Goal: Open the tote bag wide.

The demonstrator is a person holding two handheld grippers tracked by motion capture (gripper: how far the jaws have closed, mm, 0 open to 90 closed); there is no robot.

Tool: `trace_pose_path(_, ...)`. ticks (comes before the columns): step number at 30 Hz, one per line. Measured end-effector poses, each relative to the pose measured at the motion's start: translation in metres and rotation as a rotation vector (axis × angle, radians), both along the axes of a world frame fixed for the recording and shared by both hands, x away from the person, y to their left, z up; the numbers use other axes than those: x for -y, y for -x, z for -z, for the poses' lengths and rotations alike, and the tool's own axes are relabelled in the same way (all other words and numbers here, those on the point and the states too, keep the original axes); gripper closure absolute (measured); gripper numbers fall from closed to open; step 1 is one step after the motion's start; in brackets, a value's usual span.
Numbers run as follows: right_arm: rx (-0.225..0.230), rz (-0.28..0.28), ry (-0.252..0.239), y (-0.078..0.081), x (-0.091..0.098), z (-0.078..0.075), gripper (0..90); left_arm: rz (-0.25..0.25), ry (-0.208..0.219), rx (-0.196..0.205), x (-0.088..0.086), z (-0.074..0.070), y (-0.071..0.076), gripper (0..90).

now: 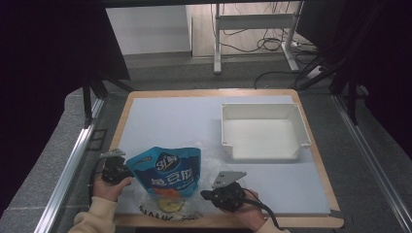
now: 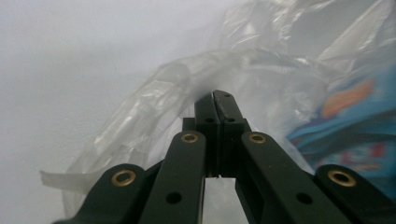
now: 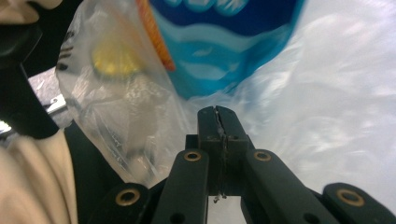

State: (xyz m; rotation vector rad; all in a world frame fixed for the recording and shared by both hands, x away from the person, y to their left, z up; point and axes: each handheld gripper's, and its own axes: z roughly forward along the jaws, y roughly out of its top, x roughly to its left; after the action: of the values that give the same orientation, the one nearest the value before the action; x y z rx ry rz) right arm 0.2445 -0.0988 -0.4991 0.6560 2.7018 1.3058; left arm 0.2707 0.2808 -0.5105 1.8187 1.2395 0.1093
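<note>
1. the clear plastic bag (image 1: pixel 167 196) lies at the near edge of the table (image 1: pixel 311 194), well short of the white bin (image 1: pixel 265 131) and to its near left; the blue snack pouch (image 1: pixel 167 170) sits inside it, top towards the bin.
2. the left gripper (image 1: pixel 127 175) is at the pouch's left side, jaws pressed together on a fold of the bag's film; in the left gripper view the crumpled plastic runs right over the closed tips (image 2: pixel 218 100).
3. the right gripper (image 1: pixel 206 194) is at the pouch's right side, jaws likewise clamped, with a thin bit of film seemingly pinched in the seam (image 3: pixel 218 116).
4. judged: one pinch on each side holds the limp bag taut, so the pouch hangs between and won't slide out if lifted towards the bin.
</note>
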Motion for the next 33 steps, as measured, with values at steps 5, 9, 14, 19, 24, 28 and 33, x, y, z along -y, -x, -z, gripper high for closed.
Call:
trace_pose_path(5, 0.024, 0.023, -0.026, -0.002, 0.006, -0.009, 88.7, 0.007, 0.045, 0.056, -0.005, -0.013, 0.012, 89.7)
trace_pose_path(9, 0.031, 0.034, -0.037, -0.004, 0.01, -0.013, 88.6, 0.012, 0.066, 0.087, -0.008, -0.022, 0.018, 89.6)
trace_pose_path(14, 0.032, 0.044, -0.038, -0.005, 0.012, -0.014, 88.6, 0.03, 0.102, 0.105, -0.01, -0.031, 0.025, 89.6)
trace_pose_path(19, 0.032, 0.046, -0.038, -0.006, 0.013, -0.014, 88.6, 0.03, 0.101, 0.13, -0.012, -0.039, 0.034, 89.2)
trace_pose_path(24, 0.036, 0.054, -0.039, -0.007, 0.015, -0.014, 88.6, 0.022, 0.058, 0.157, -0.012, -0.045, 0.042, 87.5)
trace_pose_path(28, 0.04, 0.066, -0.049, -0.008, 0.018, -0.016, 88.4, 0.011, 0.023, 0.177, -0.013, -0.048, 0.051, 84.5)
trace_pose_path(33, 0.039, 0.074, -0.062, -0.01, 0.021, -0.018, 86.6, -0.007, 0.009, 0.21, -0.018, -0.054, 0.063, 71.6)
